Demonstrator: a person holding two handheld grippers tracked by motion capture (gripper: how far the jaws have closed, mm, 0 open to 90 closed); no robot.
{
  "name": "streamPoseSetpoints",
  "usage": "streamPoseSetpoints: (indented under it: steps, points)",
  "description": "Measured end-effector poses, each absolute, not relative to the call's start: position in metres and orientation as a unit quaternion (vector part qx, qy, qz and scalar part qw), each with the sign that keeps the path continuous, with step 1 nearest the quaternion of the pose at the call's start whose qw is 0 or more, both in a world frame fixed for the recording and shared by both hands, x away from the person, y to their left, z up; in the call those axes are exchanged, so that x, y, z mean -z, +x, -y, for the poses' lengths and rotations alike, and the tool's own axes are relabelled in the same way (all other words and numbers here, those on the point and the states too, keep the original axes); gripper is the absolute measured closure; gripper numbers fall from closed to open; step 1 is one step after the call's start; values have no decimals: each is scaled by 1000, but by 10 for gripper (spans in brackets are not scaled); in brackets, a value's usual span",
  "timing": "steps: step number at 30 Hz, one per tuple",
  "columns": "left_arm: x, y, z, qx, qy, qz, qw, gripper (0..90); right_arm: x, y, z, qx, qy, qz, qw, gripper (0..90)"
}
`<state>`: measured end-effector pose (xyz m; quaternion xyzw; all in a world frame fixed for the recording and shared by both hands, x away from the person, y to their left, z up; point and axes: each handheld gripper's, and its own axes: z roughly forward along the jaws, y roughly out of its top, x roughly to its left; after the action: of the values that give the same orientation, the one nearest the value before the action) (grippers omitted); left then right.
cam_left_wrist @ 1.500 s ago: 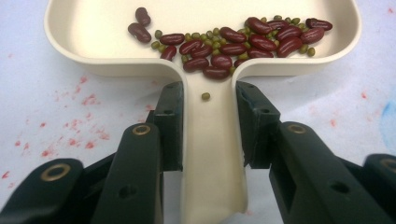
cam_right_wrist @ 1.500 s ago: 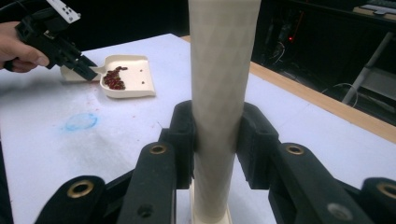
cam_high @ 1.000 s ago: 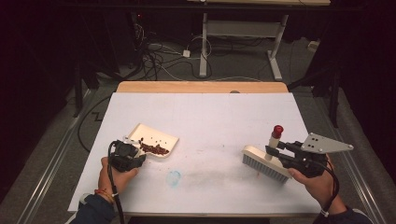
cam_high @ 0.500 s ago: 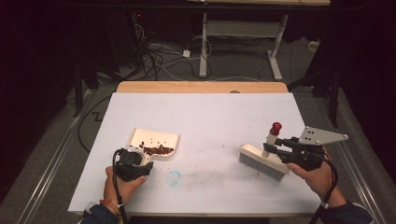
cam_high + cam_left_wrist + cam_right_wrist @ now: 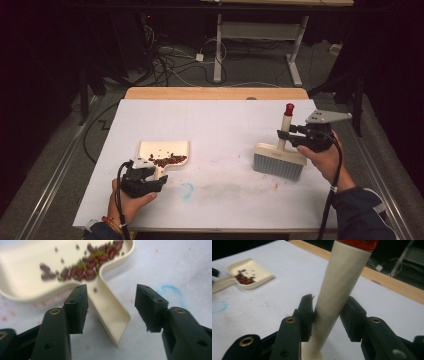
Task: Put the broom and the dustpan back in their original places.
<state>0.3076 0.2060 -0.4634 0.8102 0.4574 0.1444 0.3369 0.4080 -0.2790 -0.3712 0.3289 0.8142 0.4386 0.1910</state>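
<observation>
Two grippers worked a white table (image 5: pixel 215 120). At left, the left gripper (image 5: pixel 111 293) sat at the 7 o'clock corner of a cream dustpan (image 5: pixel 150 150) holding red beans (image 5: pixel 167 160). Its jaws had just been opening and stood spread, apart from the dustpan handle (image 5: pixel 110 312) that ran between them toward 5 o'clock. A faint blue mark (image 5: pixel 186 190) lay just right of that hand. The brush (image 5: pixel 278 161) stood on its bristles at 3 o'clock from the pan, well apart from it. The right gripper (image 5: pixel 287 134), nearer to it, had its jaws around the upright brush handle (image 5: pixel 337 290) and had just been loosening them. Whether the pads pressed on it could not be made out. The pan's far rim was cut off in the left gripper view, and the bristles were hidden in the right gripper view.
</observation>
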Motion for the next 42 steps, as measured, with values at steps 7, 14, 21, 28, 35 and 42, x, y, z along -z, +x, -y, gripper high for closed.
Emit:
streamPoseSetpoints:
  steps: [7,14,21,28,35,42]
  points:
    - [459,305,-198,-223,824,-380,356,261,389,465,265,-367,358,-841,172,578]
    - [457,303,-202,-249,818,-357,376,241,421,495,251,-293,406,-847,180,520]
    - [462,300,-209,-244,823,-358,369,239,442,502,246,-267,437,-836,195,506]
    - [464,297,-215,-238,822,-359,372,228,444,497,237,-297,439,-820,218,483]
    - [467,295,-214,-233,829,-351,368,219,438,489,237,-323,434,-808,234,453]
    - [470,289,-218,-222,832,-349,369,213,433,483,239,-345,436,-798,234,411]
